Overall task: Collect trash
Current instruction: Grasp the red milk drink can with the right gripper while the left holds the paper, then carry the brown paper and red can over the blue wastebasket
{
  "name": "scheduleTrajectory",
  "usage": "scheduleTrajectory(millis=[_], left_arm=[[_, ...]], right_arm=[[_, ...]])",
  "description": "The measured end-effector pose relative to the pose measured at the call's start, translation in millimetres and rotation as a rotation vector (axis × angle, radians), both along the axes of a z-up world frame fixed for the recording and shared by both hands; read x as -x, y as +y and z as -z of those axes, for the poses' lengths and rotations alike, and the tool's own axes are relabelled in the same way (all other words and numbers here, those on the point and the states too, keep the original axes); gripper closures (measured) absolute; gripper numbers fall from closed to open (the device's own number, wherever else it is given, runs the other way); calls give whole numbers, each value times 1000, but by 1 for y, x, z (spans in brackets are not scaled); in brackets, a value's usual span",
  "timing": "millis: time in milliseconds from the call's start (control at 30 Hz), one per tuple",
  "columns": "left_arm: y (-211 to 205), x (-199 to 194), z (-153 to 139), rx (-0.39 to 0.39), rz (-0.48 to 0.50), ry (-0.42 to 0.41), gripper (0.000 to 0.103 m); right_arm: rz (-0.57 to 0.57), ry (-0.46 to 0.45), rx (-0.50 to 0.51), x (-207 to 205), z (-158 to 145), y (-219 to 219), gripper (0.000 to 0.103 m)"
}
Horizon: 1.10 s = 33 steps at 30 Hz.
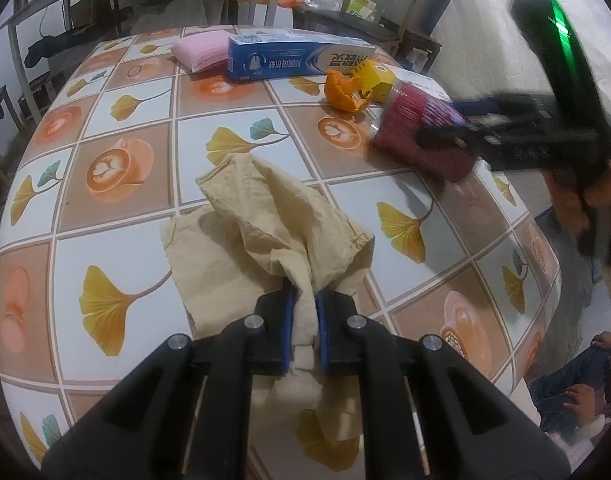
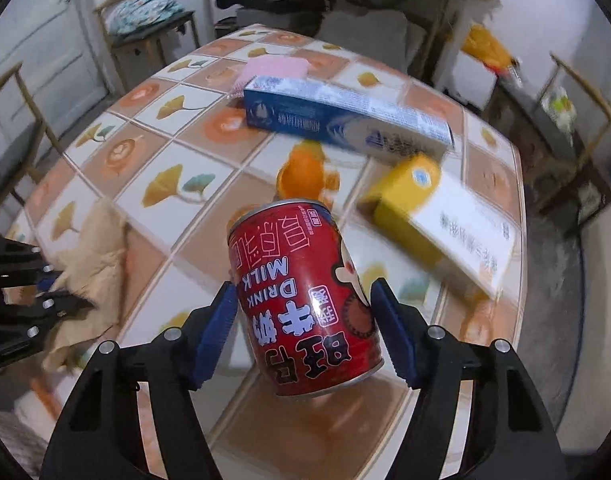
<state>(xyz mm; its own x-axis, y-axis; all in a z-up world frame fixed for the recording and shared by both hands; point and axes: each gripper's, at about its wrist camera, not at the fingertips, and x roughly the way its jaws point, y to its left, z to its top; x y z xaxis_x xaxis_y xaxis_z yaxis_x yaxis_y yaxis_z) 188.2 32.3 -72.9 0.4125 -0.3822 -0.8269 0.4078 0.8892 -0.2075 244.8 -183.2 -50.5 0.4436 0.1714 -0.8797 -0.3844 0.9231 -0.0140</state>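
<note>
My left gripper [image 1: 304, 300] is shut on a crumpled beige paper towel [image 1: 265, 220], which trails onto the patterned table [image 1: 125, 120]. The same gripper [image 2: 61, 288] and towel [image 2: 93, 248] show at the left edge of the right wrist view. A red milk drink can [image 2: 305, 292] lies on its side between the blue pads of my right gripper [image 2: 303, 292]. The left pad is at the can's wall and a thin gap shows at the right pad. In the left wrist view the can [image 1: 417, 128] lies at the right, under the blurred black gripper.
Beyond the can lie an orange peel [image 2: 301, 176], a yellow and white box [image 2: 437, 216], a long blue toothpaste box [image 2: 345, 116] and a pink sponge [image 2: 273, 70]. Wooden chairs [image 2: 145, 20] and a desk ring the table. A person's hand and knee [image 1: 577, 392] are at the table's right edge.
</note>
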Motion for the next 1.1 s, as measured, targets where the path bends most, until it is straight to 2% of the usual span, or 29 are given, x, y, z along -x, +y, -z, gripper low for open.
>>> scheduleTrajectory(millis=[67, 267, 367, 400, 467, 600, 733, 800, 833, 1100], left_arm=[[0, 0, 0, 3, 2, 2, 94], [2, -2, 0, 13, 9, 13, 94], [2, -1, 0, 17, 7, 15, 94], [2, -1, 0, 17, 6, 14, 94], [1, -1, 0, 14, 7, 13, 94], [1, -1, -1, 5, 5, 15, 94], [0, -1, -1, 0, 1, 14, 94], [0, -1, -1, 1, 0, 13, 94], [0, -1, -1, 0, 1, 13, 94], [1, -1, -1, 10, 0, 21, 94]], right_arm=[[57, 25, -46, 16, 0, -9, 36], [281, 166, -268, 74, 6, -44, 36], [297, 212, -331, 92, 9, -46, 36], [287, 211, -328, 95, 10, -44, 34], [259, 191, -272, 96, 12, -35, 24], [215, 169, -223, 89, 15, -22, 23], [203, 184, -235, 78, 21, -17, 23], [209, 198, -254, 77, 24, -17, 29], [208, 207, -273, 78, 25, -17, 38], [303, 197, -377, 93, 30, -25, 39]])
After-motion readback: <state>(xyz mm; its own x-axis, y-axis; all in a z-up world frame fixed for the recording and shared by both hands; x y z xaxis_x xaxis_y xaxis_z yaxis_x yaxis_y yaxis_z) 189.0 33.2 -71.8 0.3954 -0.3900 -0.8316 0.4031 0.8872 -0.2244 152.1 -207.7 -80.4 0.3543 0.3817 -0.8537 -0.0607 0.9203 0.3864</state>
